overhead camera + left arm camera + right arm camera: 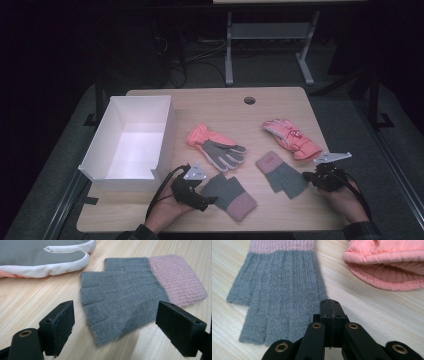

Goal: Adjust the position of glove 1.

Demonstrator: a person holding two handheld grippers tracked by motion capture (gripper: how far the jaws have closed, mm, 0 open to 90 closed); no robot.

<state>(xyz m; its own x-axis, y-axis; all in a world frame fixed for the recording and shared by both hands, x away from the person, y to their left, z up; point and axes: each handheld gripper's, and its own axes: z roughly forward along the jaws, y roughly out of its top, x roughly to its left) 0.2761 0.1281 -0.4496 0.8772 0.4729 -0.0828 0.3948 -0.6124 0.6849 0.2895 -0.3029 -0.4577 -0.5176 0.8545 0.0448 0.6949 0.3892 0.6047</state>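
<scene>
Two grey fingerless knit gloves with pink cuffs lie flat on the wooden table (280,107). The left knit glove (230,196) (120,297) lies with its finger ends toward my left gripper (209,200) (116,313). That gripper is open, and its jaws stand wide apart on either side of those finger ends without touching them. My right gripper (306,176) (330,303) is shut with nothing in it. Its tip rests just beside the right edge of the other knit glove (281,174) (277,295).
A white open box (131,142) stands at the table's left. A pink ski glove (214,145) (42,257) lies palm up, grey side showing, in the middle. A second pink ski glove (292,137) (387,265) lies at the right, near my right gripper.
</scene>
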